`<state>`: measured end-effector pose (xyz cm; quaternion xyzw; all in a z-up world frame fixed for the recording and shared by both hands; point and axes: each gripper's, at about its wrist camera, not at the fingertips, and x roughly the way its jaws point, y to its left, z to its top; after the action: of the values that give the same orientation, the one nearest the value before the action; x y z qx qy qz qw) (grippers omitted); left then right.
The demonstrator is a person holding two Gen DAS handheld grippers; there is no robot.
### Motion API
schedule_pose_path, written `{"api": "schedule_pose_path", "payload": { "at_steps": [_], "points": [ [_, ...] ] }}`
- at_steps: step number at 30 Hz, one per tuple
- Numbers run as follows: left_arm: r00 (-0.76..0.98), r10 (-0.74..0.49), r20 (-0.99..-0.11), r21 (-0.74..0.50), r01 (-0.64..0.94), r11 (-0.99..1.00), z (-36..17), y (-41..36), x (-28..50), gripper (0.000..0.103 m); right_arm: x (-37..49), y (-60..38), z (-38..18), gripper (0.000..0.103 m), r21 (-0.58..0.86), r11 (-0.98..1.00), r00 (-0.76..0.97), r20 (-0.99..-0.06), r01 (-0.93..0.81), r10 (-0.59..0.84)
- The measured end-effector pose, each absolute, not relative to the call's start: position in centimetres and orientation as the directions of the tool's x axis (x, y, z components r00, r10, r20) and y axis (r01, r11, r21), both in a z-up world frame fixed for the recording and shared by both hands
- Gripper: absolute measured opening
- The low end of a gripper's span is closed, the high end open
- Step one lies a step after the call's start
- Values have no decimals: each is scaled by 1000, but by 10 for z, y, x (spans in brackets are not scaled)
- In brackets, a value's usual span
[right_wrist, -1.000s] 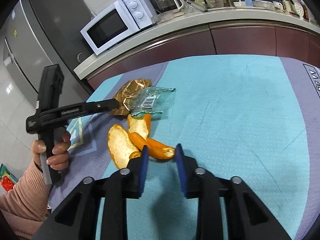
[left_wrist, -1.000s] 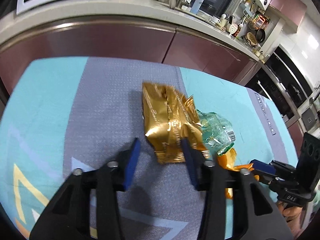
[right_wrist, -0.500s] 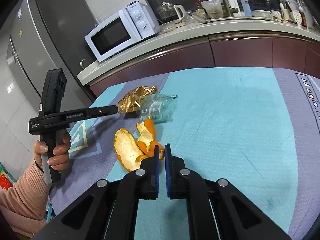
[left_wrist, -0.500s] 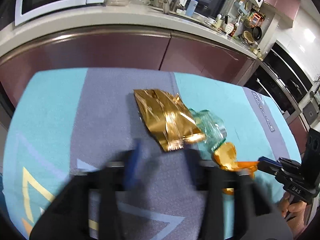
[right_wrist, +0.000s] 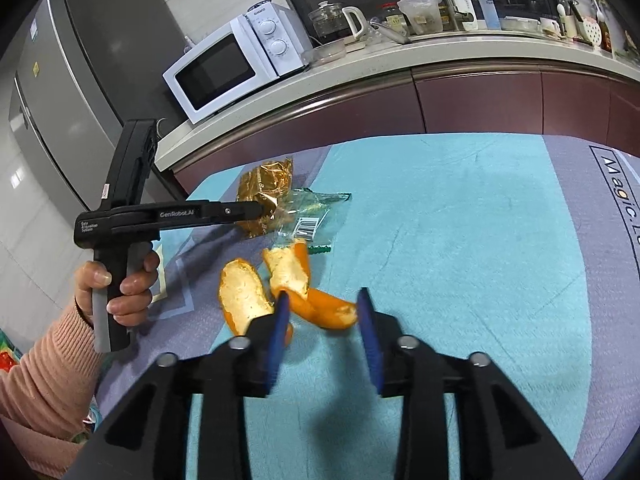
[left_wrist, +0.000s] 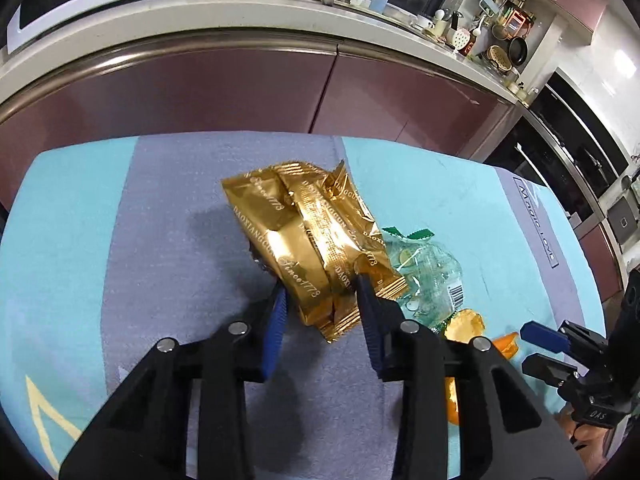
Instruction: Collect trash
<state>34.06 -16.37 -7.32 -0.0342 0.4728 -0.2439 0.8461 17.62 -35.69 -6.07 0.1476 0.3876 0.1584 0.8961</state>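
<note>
A crumpled gold foil wrapper (left_wrist: 304, 236) lies on the grey band of the table mat. My left gripper (left_wrist: 320, 292) is closing, and its blue pads press the wrapper's near end from both sides. From the right wrist view, the left gripper (right_wrist: 256, 210) reaches in from the left onto the gold wrapper (right_wrist: 264, 184). A clear plastic wrapper (left_wrist: 432, 276) with a barcode lies just right of it. Several orange peels (right_wrist: 244, 300) lie in front of my right gripper (right_wrist: 322, 300). Its jaws are opening, with one peel piece (right_wrist: 328, 308) between them, untouched.
The teal and grey mat (left_wrist: 120, 240) covers the table. Behind it runs a maroon cabinet front under a counter with a white microwave (right_wrist: 232, 64) and a kettle (right_wrist: 340, 20). A grey fridge (right_wrist: 72, 80) stands at the left. A hand (right_wrist: 120, 284) in a pink sleeve grips the left handle.
The left gripper spread, shifted along the table and closed on the gold wrapper's near end. The right gripper's jaws shut in front of the peels, then spread apart around one piece.
</note>
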Motion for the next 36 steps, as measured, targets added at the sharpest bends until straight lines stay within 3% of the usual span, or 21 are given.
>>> {"api": "schedule_pose_path", "payload": {
  "at_steps": [3,12,23,36],
  "points": [
    [441,-438,-783,-271,392,879,-73,-169,336,20,182,-360,-62,37,397,904,644,-651,-161,401],
    [465,-460,-757,-271,418,867,-62,-163,317,4,192,-343,-69,43,351,911,594,-692,-218,409],
    [518,-470,-714,-231,460,858,-40,-146,273,3,186,-331,-66,17,291,926,610,-696,-243,379],
    [567,-464,-681,-174,490,854,-17,-97,199,3,158,-328,-31,13,302,914,683,-609,-272,404]
  ]
}}
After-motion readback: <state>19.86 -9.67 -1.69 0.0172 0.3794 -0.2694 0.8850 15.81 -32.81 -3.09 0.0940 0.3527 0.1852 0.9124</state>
